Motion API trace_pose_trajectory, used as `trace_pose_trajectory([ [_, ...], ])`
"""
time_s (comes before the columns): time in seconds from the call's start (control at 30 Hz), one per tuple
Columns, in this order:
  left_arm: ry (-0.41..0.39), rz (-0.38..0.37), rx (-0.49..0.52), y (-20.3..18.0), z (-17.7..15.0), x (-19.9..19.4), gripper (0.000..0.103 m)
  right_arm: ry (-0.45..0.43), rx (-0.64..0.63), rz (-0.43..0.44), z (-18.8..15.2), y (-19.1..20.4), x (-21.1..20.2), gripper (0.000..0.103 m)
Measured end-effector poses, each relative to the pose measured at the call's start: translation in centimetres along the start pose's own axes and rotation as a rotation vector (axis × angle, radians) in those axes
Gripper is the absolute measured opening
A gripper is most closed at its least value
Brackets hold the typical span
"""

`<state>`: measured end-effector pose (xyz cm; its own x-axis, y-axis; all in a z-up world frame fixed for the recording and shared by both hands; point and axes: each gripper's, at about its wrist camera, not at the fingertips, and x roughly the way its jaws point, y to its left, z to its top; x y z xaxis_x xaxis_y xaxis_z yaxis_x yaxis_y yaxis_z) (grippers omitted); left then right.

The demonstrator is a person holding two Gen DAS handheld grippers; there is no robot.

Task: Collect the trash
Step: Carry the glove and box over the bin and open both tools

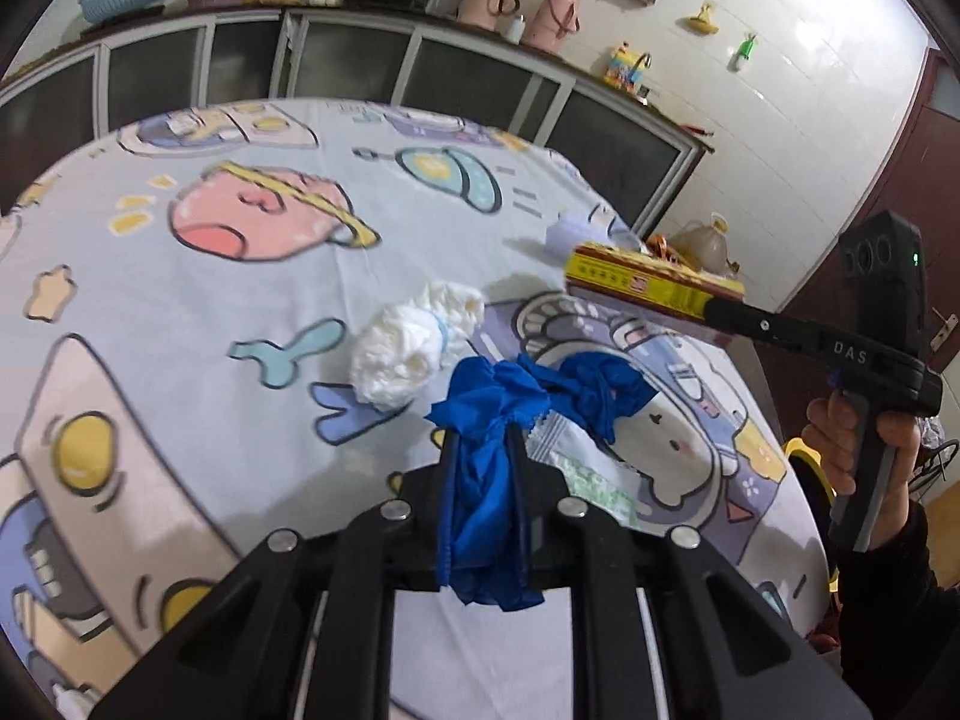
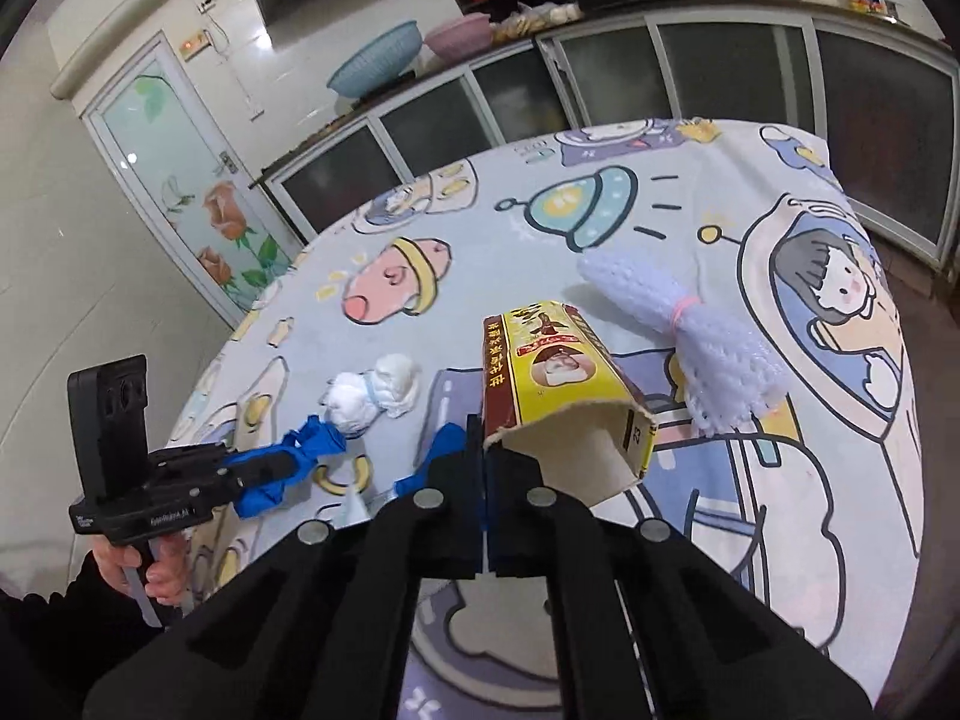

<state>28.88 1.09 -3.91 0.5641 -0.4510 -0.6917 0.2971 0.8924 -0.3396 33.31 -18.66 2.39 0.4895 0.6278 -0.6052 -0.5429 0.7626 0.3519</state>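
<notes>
The left gripper (image 1: 480, 450) pinches crumpled blue plastic film (image 1: 486, 498); the right gripper (image 2: 485, 444) clamps a yellow cardboard box (image 2: 558, 372), both angled down over the cartoon-print tablecloth (image 1: 180, 312)

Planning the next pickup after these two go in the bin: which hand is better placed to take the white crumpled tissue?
Left, probably. The white crumpled tissue lies just ahead of the left gripper, now shut on the blue glove. The right gripper, clamping the yellow box, would have to cross over.

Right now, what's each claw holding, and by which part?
Left claw pinches the blue bag at a bunched part. Right claw grips the yellow box by the edge of its open end.
</notes>
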Motion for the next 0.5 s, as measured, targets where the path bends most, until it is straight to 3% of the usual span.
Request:
trace_pose_trajectory([
  [0.5,-0.086,0.026,0.031,-1.3,-1.2,-6.6,0.013,-0.078,-0.018,0.016,-2.3,2.4,-7.2,0.001],
])
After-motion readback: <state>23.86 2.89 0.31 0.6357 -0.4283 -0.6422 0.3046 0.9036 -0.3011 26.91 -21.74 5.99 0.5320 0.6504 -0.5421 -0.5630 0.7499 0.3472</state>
